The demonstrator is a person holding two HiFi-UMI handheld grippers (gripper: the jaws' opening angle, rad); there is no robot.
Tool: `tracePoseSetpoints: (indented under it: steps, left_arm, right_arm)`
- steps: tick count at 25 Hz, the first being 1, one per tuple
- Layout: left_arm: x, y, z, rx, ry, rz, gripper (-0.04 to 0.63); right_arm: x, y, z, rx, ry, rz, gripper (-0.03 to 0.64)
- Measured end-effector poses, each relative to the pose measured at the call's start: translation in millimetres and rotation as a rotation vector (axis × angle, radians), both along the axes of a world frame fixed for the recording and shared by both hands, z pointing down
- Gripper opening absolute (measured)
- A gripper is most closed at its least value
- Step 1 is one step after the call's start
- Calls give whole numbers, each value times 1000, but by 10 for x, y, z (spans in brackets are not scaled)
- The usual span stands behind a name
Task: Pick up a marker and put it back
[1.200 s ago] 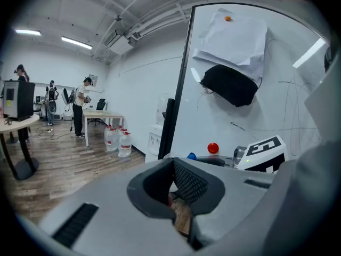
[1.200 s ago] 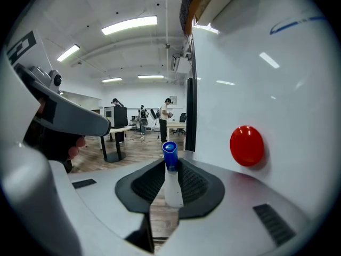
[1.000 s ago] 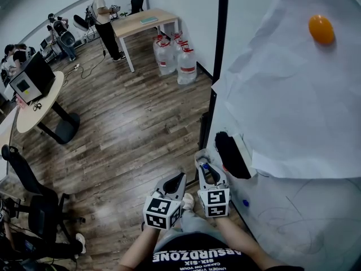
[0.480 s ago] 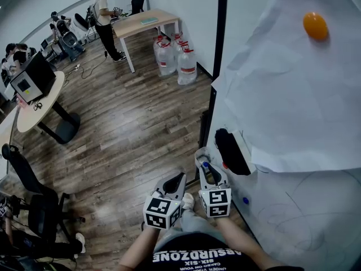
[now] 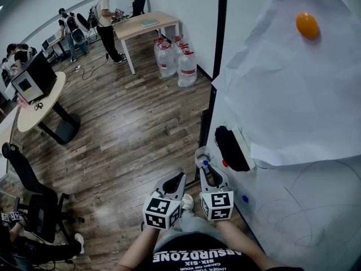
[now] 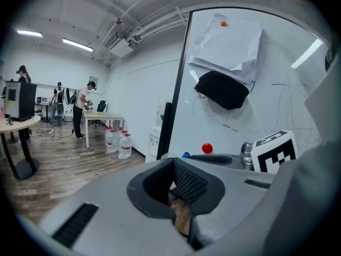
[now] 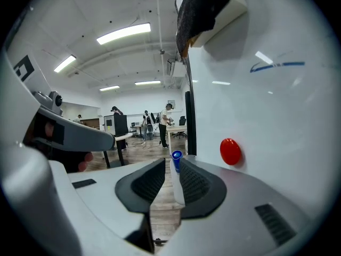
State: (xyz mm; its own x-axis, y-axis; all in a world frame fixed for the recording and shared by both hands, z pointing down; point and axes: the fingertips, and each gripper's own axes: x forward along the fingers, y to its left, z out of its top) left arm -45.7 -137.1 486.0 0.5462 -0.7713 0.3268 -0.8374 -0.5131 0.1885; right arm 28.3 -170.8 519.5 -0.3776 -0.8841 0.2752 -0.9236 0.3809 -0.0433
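Note:
A white marker with a blue cap [image 7: 176, 175] stands between the jaws of my right gripper [image 7: 171, 167], which is shut on it. In the head view the right gripper [image 5: 202, 157] sits close to the whiteboard [image 5: 293, 219], just below the black eraser [image 5: 231, 148], and the marker's blue cap [image 5: 205, 163] shows between its fingers. My left gripper [image 5: 180, 178] hangs beside it to the left, shut and holding nothing. The left gripper view has its pads [image 6: 187, 183] meeting at the tips.
On the whiteboard are a red magnet [image 5: 224, 164], a blue magnet [image 5: 245, 198], an orange magnet [image 5: 307, 25] and sheets of paper [image 5: 282, 89]. Water bottles [image 5: 175, 58], a round table [image 5: 39, 103], an office chair [image 5: 34, 208] and people stand on the wooden floor to the left.
The head view has drifted slightly, so the board's items sit a little further left and up. Both grippers keep their places and the marker stays in the right one.

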Motion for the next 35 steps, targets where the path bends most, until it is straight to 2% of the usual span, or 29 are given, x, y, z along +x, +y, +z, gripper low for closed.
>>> tracePoseSetpoints:
  steps: [9, 25, 35]
  left_arm:
    - [9, 81, -19, 6, 9, -1, 8]
    - [96, 212, -85, 28, 14, 23, 8]
    - [147, 285, -97, 32, 10, 39, 8]
  right_arm:
    - [-12, 158, -172, 24, -42, -8, 69]
    - [-52, 464, -295, 43, -66, -31, 0]
    - [-87, 583, -318, 33, -61, -46, -3]
